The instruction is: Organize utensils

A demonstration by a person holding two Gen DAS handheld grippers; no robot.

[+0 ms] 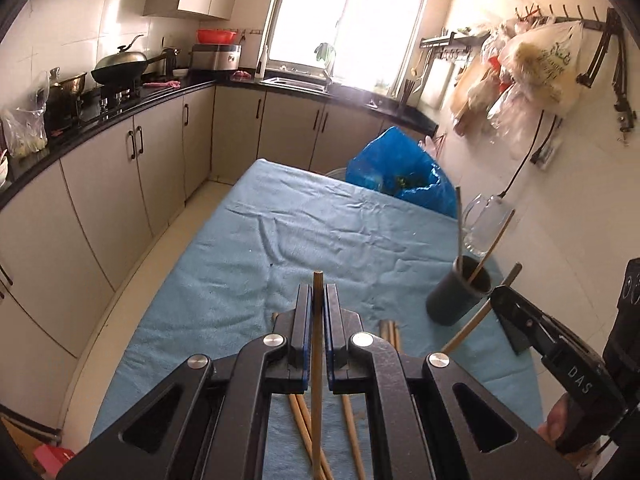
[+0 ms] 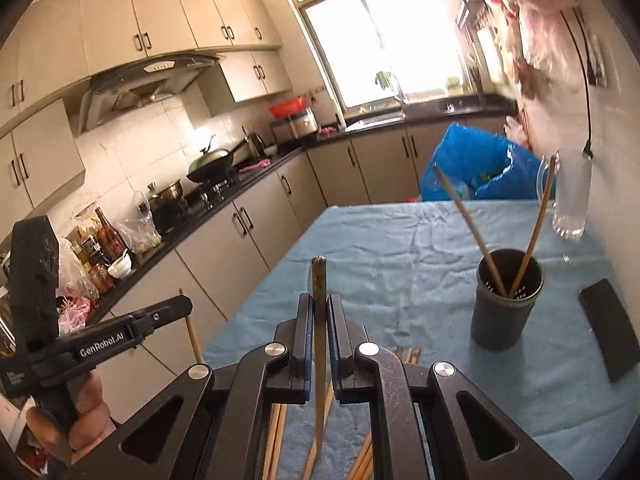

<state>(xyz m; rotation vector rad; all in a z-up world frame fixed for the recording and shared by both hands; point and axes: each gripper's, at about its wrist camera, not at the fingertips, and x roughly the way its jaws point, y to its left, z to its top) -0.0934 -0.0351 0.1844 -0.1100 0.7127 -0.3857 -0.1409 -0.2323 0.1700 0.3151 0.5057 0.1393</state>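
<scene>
- The left gripper (image 1: 318, 300) pinches one wooden chopstick (image 1: 317, 344) between its blue pads, jaws pressed on it, the tip poking just past them. The grip is thin and near one end, so I judge the stick could pivot or slip out on the way across.
- Loose chopsticks (image 1: 390, 330) lie on the blue cloth (image 1: 256, 216) near the table's near edge, under both grippers. A low pass could knock them off that edge.
- The right gripper (image 2: 319, 312) likewise clamps a single darker chopstick (image 2: 319, 292), jaws closed on it. With both grippers heading to one target, they may collide.
- The dark holder cup (image 2: 506, 304) stands toward the table's right edge with two chopsticks (image 2: 532, 224) leaning inside. A push on its rim could tip it toward the black phone (image 2: 610, 332) or the glass mug (image 2: 570, 200).
</scene>
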